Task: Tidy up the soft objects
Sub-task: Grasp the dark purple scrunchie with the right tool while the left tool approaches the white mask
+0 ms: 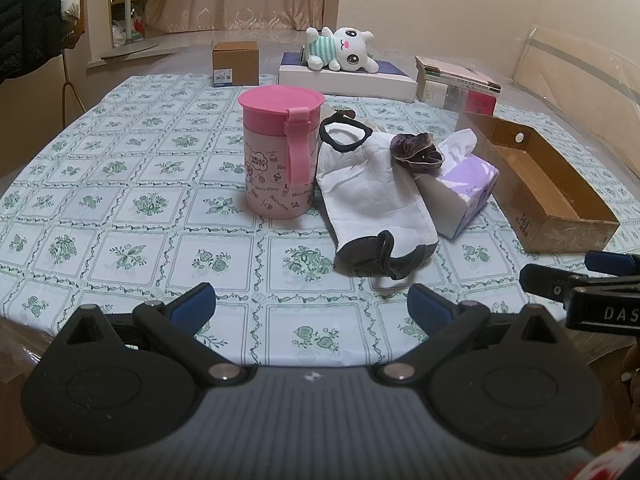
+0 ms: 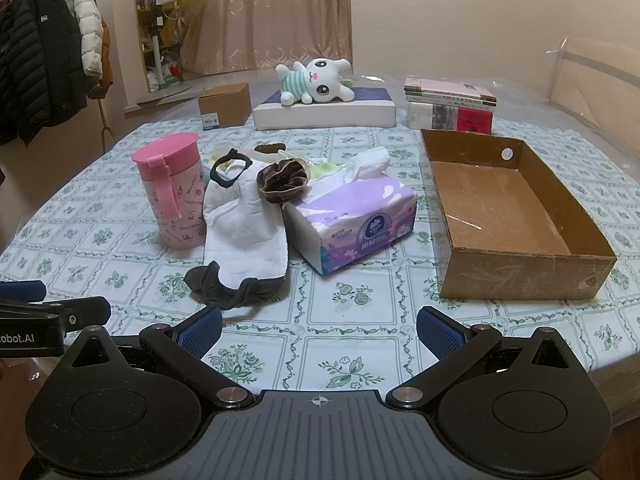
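Pink cup (image 1: pixel 280 152) reads "Hello Kitty"; cardboard box (image 2: pixel 516 216) mkd "361". Left gripper (image 1: pixel 312 308) and right gripper (image 2: pixel 319 330): jaws released, empty.

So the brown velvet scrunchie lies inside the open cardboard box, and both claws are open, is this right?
Not quite. The brown velvet scrunchie lies on the white cloth bag beside the purple tissue pack; the open cardboard box holds nothing, as the right wrist view shows. Both claws, left claw and right claw, are open.

Matt cardboard box (image 2: pixel 516 216), glossy plastic tissue pack (image 2: pixel 352 224), quilted cloth pouch (image 2: pixel 244 224) — all on smooth tablecloth (image 2: pixel 120 256).
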A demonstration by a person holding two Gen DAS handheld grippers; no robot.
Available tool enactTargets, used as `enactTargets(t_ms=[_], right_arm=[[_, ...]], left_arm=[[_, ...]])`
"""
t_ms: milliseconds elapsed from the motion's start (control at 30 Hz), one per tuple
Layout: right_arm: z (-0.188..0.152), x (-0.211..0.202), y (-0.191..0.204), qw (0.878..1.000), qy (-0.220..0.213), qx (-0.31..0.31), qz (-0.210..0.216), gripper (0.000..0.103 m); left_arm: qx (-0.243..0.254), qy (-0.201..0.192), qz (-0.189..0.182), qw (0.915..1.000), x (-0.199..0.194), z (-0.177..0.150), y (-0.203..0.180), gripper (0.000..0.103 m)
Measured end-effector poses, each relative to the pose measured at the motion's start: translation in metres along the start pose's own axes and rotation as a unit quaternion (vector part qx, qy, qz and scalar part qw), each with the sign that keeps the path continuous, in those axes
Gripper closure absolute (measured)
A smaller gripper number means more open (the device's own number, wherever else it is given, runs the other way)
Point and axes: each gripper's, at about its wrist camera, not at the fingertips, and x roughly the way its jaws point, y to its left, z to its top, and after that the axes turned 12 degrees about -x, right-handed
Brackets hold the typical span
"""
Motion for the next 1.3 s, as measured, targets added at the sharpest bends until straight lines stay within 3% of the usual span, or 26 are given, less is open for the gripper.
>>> enactTargets(t_ms=[400,833,1300], right_arm=[[0.004,0.019,0.007,0.999,-0.004,-0.026,0.024,0.001],[0.043,0.077,0.005,0.994,-0.032,-0.1,0.021,0.001],[0.084,0.149,0.005,0.986,-0.049,-0.153,0.042,0.03]], left_arm=[[-0.022,0.009,0.002,0.9997,0.018,0.014,0.02,0.002],[-0.023,0.013,-0.008,0.9996,0.063,0.036,0.028,0.002],[-0.007,0.02,-0.036,0.9991,0.109,0.046,0.015,0.006]])
